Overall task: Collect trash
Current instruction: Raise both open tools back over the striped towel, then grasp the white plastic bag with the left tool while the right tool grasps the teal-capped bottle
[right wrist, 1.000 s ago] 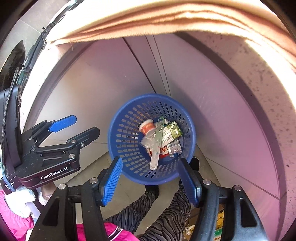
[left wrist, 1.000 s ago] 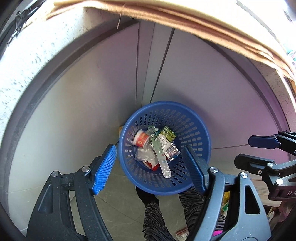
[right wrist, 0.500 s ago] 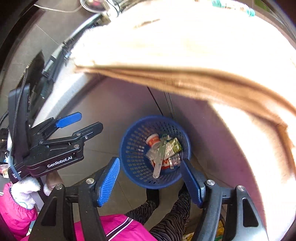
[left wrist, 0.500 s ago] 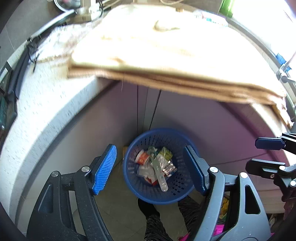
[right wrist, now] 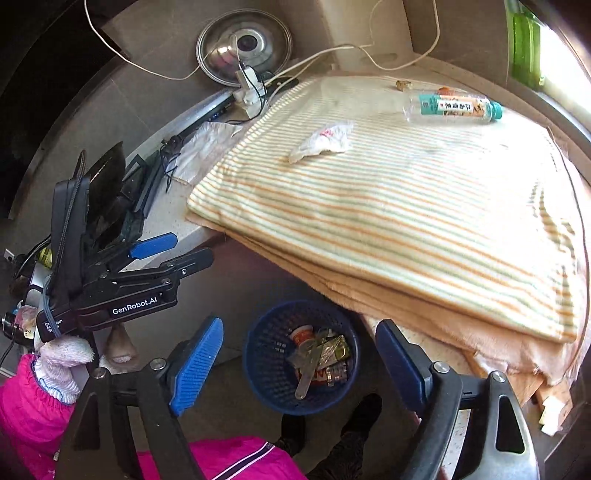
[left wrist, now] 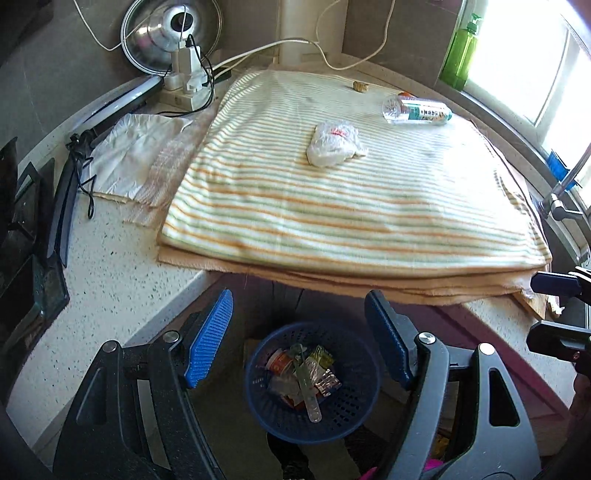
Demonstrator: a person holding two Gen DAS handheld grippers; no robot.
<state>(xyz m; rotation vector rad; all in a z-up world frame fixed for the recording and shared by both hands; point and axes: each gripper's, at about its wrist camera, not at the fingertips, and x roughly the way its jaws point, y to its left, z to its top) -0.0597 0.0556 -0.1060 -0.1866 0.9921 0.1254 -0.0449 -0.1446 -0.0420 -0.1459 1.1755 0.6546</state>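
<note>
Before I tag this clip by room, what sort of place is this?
Probably a home kitchen: a speckled counter, a pot lid propped against the tiled wall, and what looks like a tap by the window. A striped towel covers the counter.

Pink sleeve, white knit glove, black-framed blue-padded grippers.

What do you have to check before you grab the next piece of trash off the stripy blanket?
1. Left gripper empty, fingers apart: ok.
2. Right gripper empty, fingers just opened wider: ok.
3. Trash left on the striped blanket: crumpled plastic bag, lying plastic bottle, small brown scrap: not ok yet.
4. Blue basket upright on the floor with room inside: ok.
5. Bottle empty: cannot tell.
</note>
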